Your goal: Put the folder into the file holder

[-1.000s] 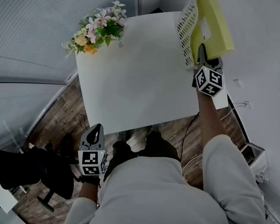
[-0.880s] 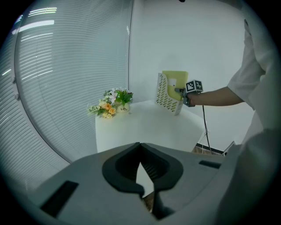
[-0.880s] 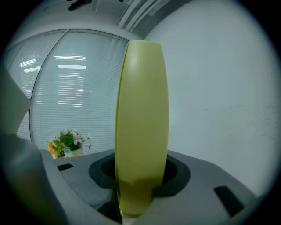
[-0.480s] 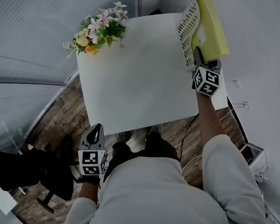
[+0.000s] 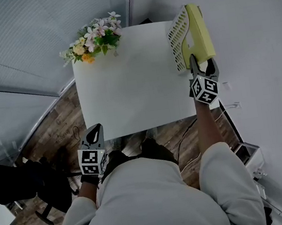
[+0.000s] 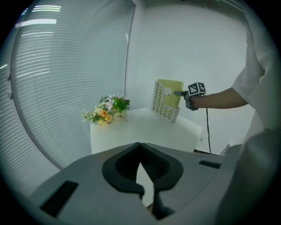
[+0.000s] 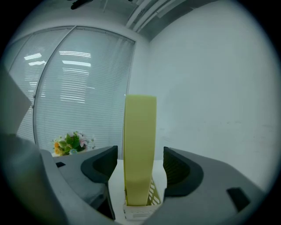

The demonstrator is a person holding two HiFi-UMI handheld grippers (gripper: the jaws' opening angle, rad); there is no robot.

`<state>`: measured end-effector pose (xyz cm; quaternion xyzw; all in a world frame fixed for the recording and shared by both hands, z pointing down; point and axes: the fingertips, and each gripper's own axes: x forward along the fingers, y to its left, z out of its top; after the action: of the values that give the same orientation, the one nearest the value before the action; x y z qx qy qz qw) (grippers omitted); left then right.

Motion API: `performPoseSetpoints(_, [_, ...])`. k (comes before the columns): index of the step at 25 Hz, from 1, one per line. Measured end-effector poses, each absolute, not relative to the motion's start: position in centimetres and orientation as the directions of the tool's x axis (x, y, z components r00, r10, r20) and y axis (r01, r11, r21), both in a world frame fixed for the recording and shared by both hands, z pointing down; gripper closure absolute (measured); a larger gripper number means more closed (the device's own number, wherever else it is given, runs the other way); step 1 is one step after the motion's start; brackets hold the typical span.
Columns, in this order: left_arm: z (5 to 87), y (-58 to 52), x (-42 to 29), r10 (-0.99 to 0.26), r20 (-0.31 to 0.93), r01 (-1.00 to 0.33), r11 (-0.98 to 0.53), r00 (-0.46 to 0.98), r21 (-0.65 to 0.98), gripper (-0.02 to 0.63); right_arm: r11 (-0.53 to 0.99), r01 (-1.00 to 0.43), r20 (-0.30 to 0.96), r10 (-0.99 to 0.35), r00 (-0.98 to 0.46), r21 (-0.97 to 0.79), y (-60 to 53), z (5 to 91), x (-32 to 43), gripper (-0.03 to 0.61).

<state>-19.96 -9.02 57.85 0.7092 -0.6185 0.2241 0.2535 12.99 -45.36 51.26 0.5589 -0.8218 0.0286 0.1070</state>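
The yellow folder (image 5: 200,31) stands upright in the white mesh file holder (image 5: 177,39) at the table's far right corner. My right gripper (image 5: 201,62) is just in front of it, and its jaws are opening. In the right gripper view the folder's spine (image 7: 139,149) rises between the two pads with a gap on each side, and the file holder (image 7: 140,210) shows below it. My left gripper (image 5: 95,128) hangs low in front of the table's near edge, shut and empty. From the left gripper view (image 6: 140,151) the folder (image 6: 171,92) and the right gripper (image 6: 178,93) are far off.
A small pot of flowers (image 5: 91,38) sits at the far left corner of the white table (image 5: 132,84). Window blinds run along the left, a white wall is close on the right, and a cable hangs off the table's right side.
The right gripper's jaws have spread apart and let go of the folder. The folder has settled from a rightward tilt into the file holder. The left gripper has stayed put.
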Motion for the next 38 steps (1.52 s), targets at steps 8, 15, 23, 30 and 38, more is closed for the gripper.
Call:
performPoseSetpoints(8, [56.0, -12.6, -19.5, -0.797, 0.557, -0.971, -0.221, 0.234, 0.091, 0.606, 0.35, -0.93, 0.146, -0.932, -0.333, 0.112, -39.2, 45.2, 14.7, 0.252])
performPoseSetpoints(15, [54.2, -15.0, -19.3, -0.804, 0.509, -0.947, -0.312, 0.306, 0.076, 0.606, 0.279, -0.949, 0.102, -0.959, -0.266, 0.144, -32.3, 41.2, 17.2, 0.334])
performPoseSetpoints(23, [53.2, -14.2, -17.6, -0.791, 0.484, -0.916, -0.396, 0.375, 0.062, 0.606, 0.18, -0.97, 0.083, -0.982, -0.169, 0.163, -23.4, 40.0, 20.6, 0.486])
performPoseSetpoints(30, [52.3, -13.6, -15.8, -0.777, 0.464, -0.888, -0.457, 0.426, 0.052, 0.606, 0.104, -0.978, 0.098, -0.991, -0.088, 0.179, -17.6, 40.5, 22.8, 0.566])
performPoseSetpoints(38, [52.3, -11.8, -15.1, -0.763, 0.471, -0.875, -0.482, 0.443, 0.043, 0.606, 0.063, -0.986, 0.126, -0.991, -0.044, 0.151, -14.1, 41.1, 23.9, 0.568])
